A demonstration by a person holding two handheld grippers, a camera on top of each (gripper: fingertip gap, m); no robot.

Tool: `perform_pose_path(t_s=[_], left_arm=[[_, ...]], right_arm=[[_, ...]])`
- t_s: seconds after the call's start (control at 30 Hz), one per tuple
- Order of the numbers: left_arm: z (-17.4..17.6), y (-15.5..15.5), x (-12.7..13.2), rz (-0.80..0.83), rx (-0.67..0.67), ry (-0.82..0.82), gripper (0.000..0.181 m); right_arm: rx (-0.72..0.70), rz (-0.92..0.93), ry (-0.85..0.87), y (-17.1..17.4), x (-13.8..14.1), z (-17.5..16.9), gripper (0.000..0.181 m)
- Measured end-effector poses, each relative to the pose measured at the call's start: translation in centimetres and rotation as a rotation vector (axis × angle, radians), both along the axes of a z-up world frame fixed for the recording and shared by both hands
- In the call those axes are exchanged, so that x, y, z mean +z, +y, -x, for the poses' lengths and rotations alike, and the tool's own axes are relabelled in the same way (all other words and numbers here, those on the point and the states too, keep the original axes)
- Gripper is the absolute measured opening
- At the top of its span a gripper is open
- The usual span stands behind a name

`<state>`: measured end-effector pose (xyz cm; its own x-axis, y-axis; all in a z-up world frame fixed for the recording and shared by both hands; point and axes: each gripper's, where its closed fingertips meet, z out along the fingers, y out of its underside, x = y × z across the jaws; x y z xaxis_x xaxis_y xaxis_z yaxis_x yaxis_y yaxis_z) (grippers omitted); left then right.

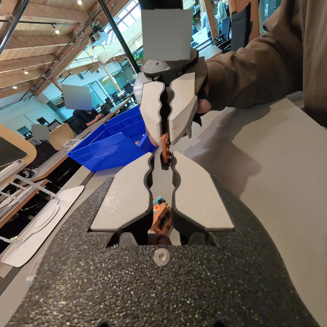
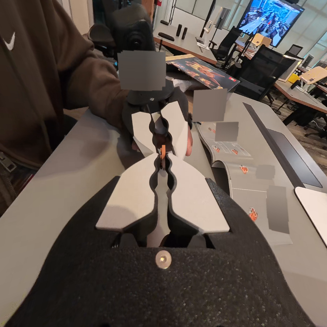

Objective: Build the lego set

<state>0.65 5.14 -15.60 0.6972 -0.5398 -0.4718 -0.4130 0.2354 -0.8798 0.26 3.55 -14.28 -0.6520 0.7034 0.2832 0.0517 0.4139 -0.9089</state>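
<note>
Two grippers meet tip to tip above a smooth grey counter (image 1: 265,159), each with pale matte fingers whose inner edges are cut in a wavy profile, set in a speckled black foam-like housing. In the left wrist view, the left gripper (image 1: 163,157) has its tips nearly together around the lower end of a small brown studded lego plate (image 1: 166,150); whether they actually pinch it cannot be told. The right gripper (image 1: 166,139), facing it, is clamped on the upper end of that same plate. Below the left fingers, on the counter, lies a partly built lego model (image 1: 161,215) in brown with teal and orange bits. From the right wrist view, the right gripper (image 2: 163,156) grips the thin plate (image 2: 163,155) edge-on. Farther off sit a glossy blue plastic bin (image 1: 113,146), an open instruction booklet (image 2: 238,168) and the flat cardboard set box (image 2: 203,72).
</note>
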Motion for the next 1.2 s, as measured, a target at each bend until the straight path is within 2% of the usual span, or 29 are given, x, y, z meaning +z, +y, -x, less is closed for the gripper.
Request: perform_pose_path(t_s=[0.27,0.77,0.87,1.03,1.2], left_arm=[[-1.0,-0.5,-0.3,0.02,-0.05,0.01,0.01],[-0.7,-0.2,0.2,0.033,-0.041,-0.077,0.008],[-0.3,0.0,0.2,0.028,-0.016,-0.075,0.008],[0.6,0.1,0.7,0.035,0.004,-0.127,0.008],[1.7,0.1,1.6,0.102,-0.029,-0.299,0.008]], right_arm=[[0.059,-0.103,0.02,-1.0,-0.1,-0.3,0.004],[0.043,-0.059,0.054,-0.7,0.4,-0.1,0.005],[0.034,-0.03,0.056,-0.3,0.7,-0.2,0.017],[-0.022,0.055,0.014,2.5,0.9,-0.3,0.027],[-0.304,0.025,-0.186,9.1,-4.0,2.0,0.033]])
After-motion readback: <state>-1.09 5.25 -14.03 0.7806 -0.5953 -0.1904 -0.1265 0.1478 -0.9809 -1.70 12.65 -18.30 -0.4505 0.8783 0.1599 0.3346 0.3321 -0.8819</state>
